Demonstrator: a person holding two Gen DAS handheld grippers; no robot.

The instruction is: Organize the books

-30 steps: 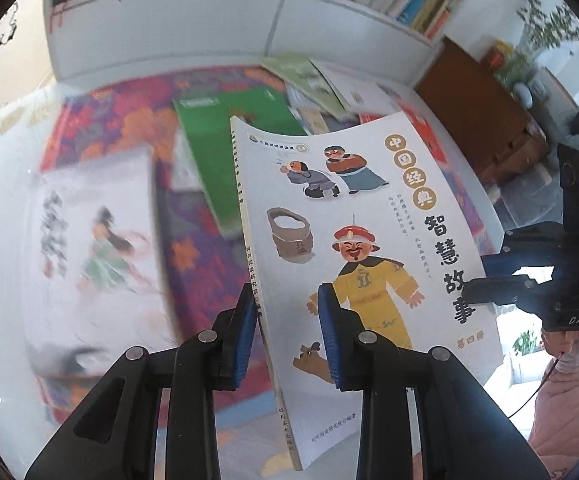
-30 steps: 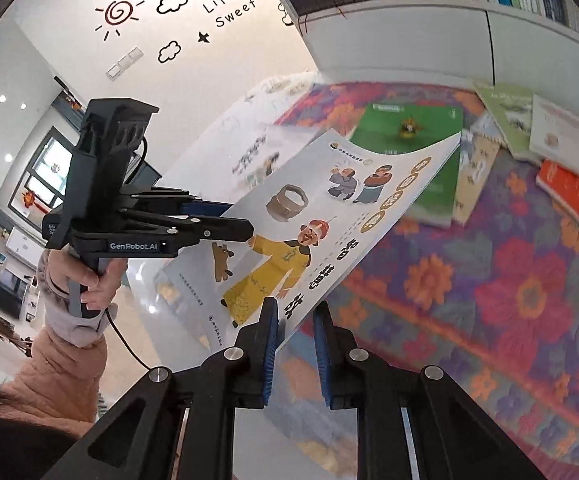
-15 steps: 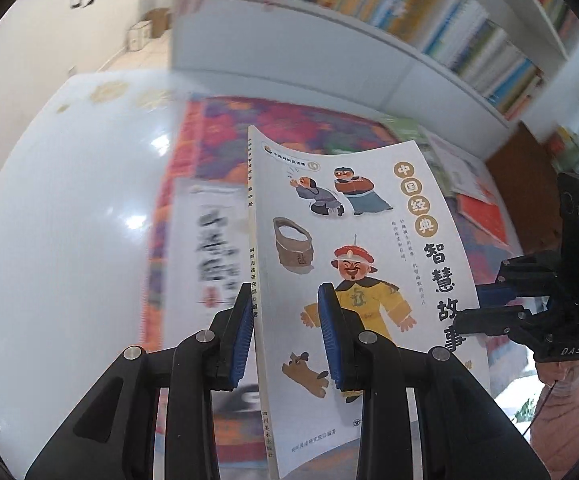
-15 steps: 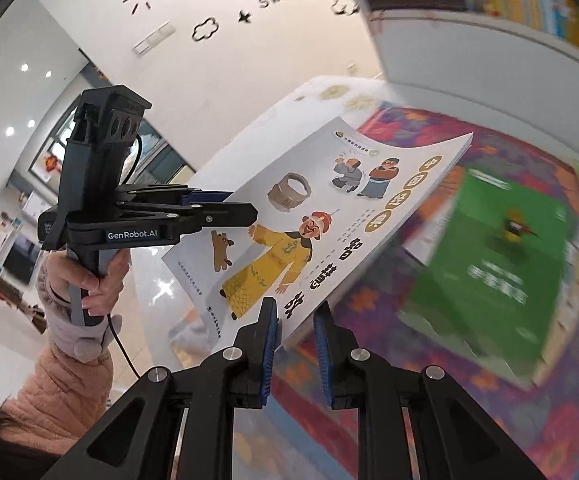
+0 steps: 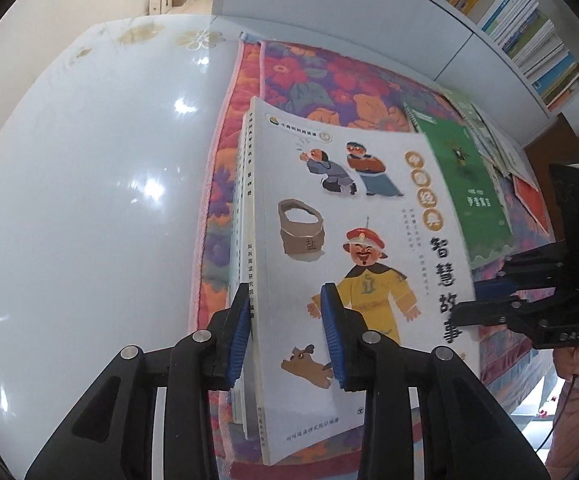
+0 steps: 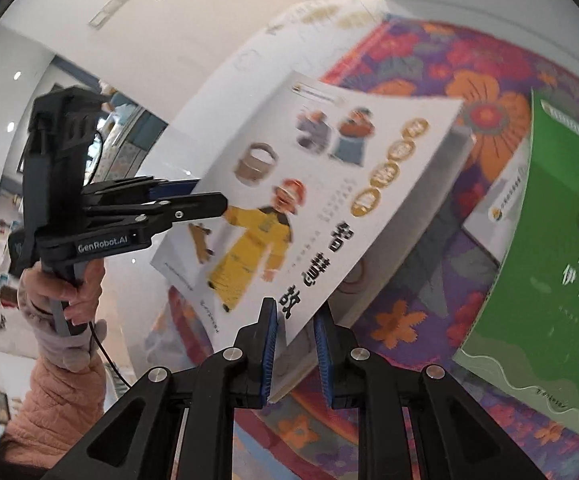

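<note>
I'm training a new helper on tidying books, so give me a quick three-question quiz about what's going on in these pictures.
1. True or false: the green book lies flat on the floral quilt.
2. What is the right gripper shut on? A) a book from the shelf; B) the edge of the storybook with the yellow-robed figure on its cover; C) nothing.
3. In a few words: what lies beneath the held storybook?

Key
1. True.
2. B.
3. Another white book, on the quilt.
</note>
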